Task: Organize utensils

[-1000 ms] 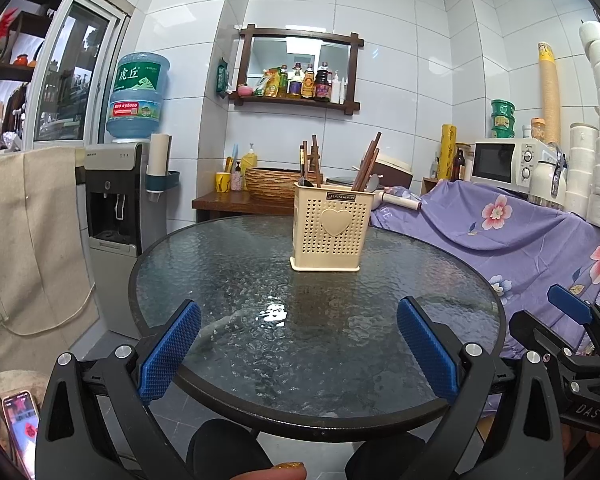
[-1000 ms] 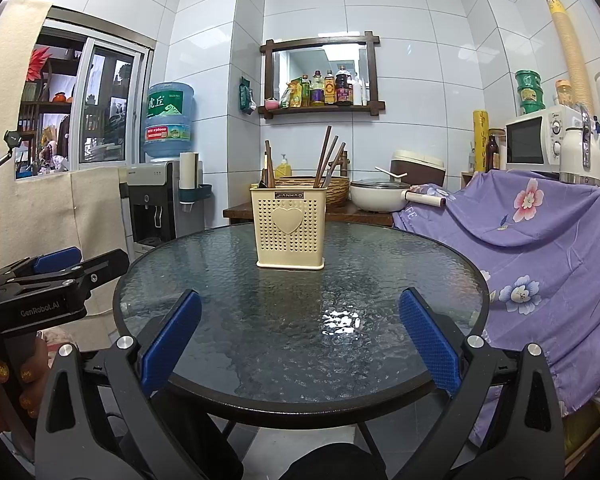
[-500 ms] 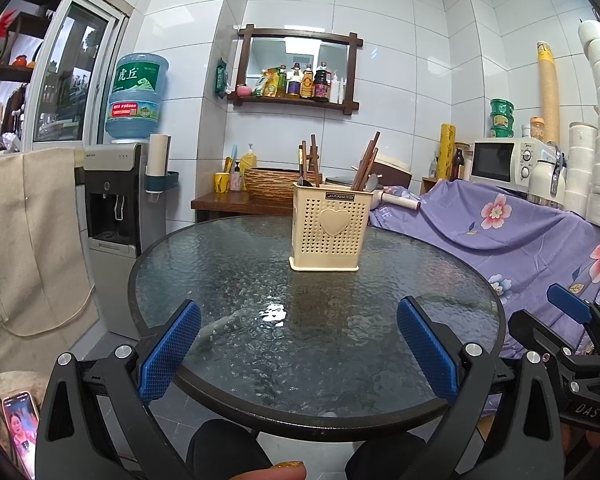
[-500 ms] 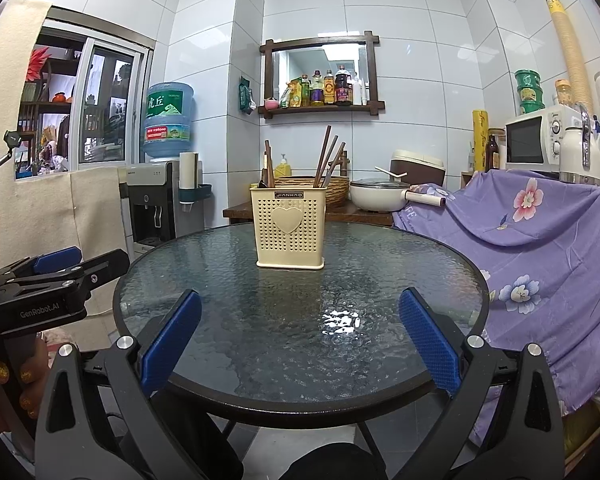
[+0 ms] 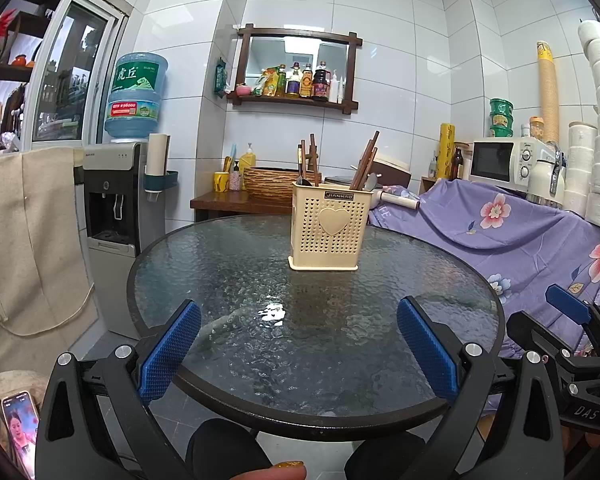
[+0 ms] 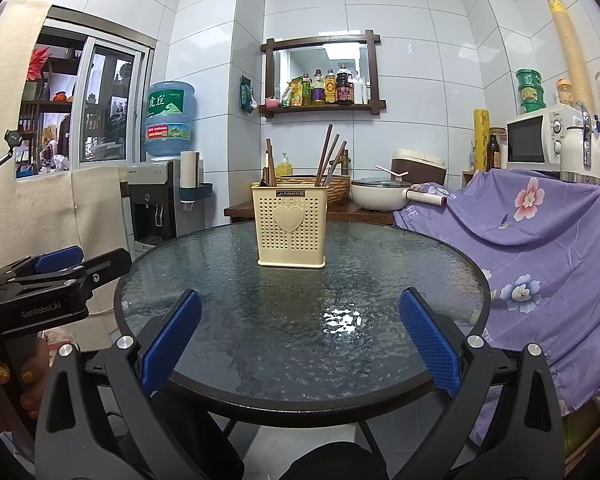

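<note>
Utensil holder sits on the far half of the round table, upright, well apart from both my grippers. Its contents are hard to separate: brown wooden sticks lean right, a second cluster stands at the left compartment, and a dark spoon-like head barely clears the rim. I cannot count them with confidence.

Holder: cream plastic, rectangular, perforated walls, raised heart on the front, dark label at the rim. Table: textured glass, black rim; legs mostly hidden.

My left gripper is spread wide, nothing between its blue ribbed pads. My right gripper likewise gapes, holding nothing. Both hover over the near edge.

Count: one holder, one table, two grippers.
</note>
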Demonstrator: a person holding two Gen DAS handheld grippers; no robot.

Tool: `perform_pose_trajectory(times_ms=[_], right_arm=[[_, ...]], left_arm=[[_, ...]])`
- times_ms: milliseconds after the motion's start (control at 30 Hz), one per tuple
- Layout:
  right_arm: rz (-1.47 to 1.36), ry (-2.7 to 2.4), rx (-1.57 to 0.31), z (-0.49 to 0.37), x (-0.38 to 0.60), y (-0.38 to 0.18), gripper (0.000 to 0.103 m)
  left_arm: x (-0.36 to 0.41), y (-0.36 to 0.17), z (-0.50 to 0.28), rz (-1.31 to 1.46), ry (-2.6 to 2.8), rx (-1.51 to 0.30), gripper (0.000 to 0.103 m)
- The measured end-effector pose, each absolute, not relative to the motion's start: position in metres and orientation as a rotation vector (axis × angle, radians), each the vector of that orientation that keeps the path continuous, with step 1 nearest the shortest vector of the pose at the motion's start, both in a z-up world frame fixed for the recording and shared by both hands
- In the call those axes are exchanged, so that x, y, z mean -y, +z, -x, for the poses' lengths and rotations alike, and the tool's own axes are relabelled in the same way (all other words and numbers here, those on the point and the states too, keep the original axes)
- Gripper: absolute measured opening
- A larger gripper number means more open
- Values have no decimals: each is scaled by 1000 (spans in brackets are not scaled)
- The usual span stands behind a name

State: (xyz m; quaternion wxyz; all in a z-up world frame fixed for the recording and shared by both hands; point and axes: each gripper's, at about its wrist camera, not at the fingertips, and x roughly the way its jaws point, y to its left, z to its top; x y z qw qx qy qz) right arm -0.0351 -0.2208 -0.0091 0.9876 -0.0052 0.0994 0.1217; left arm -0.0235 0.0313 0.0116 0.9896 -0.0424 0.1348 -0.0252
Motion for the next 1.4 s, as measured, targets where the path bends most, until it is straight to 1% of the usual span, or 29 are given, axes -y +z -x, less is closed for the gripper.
perform_pose_trajectory(times_ms=[1400], right_arm=[[11,244,-201,35,218,-11,97]], left_arm=[[-35,10,24,69,-64,-269,96]])
